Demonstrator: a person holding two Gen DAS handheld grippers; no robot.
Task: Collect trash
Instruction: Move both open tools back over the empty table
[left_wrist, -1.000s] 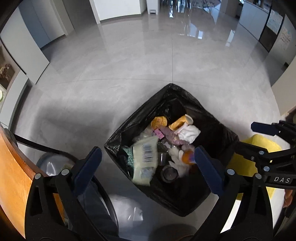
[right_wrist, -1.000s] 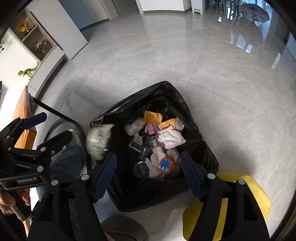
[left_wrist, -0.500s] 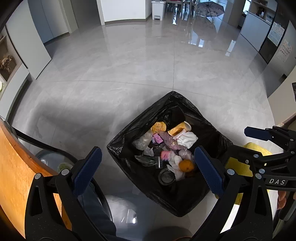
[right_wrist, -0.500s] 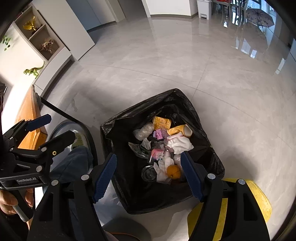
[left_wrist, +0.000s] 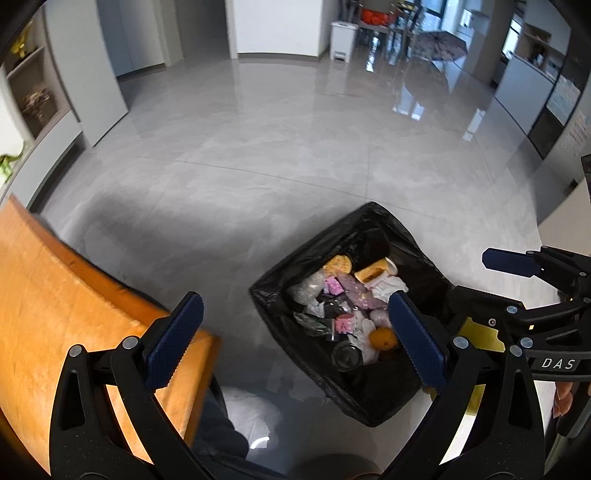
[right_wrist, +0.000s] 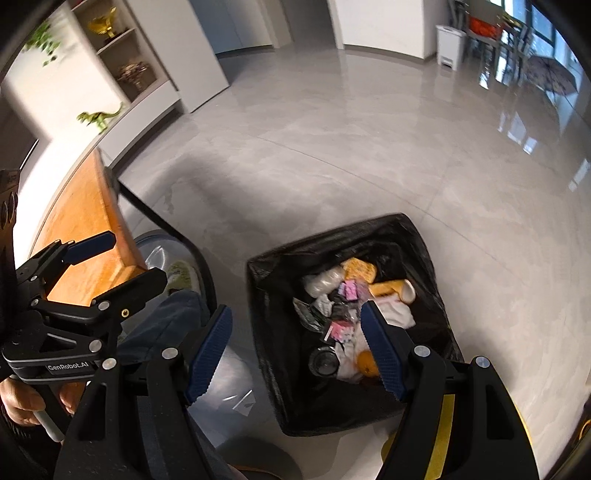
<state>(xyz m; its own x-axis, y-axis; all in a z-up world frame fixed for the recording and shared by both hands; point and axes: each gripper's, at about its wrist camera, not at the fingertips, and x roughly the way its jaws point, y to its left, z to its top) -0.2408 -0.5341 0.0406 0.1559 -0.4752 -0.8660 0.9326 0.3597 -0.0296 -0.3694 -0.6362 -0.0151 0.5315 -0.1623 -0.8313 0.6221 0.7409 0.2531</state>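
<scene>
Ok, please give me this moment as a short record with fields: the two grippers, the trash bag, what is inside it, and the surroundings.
left gripper: open, holds nothing, above the floor beside the bag
right gripper: open, holds nothing, over the near edge of the bag
trash bag: black, mouth open, standing on the grey tile floor
contents: orange fruit, paper cup lying on its side, white tissue, pink wrapper, dark jar
left of bag: orange wooden table
far background: white pedal bin, open umbrella on the floor
</scene>
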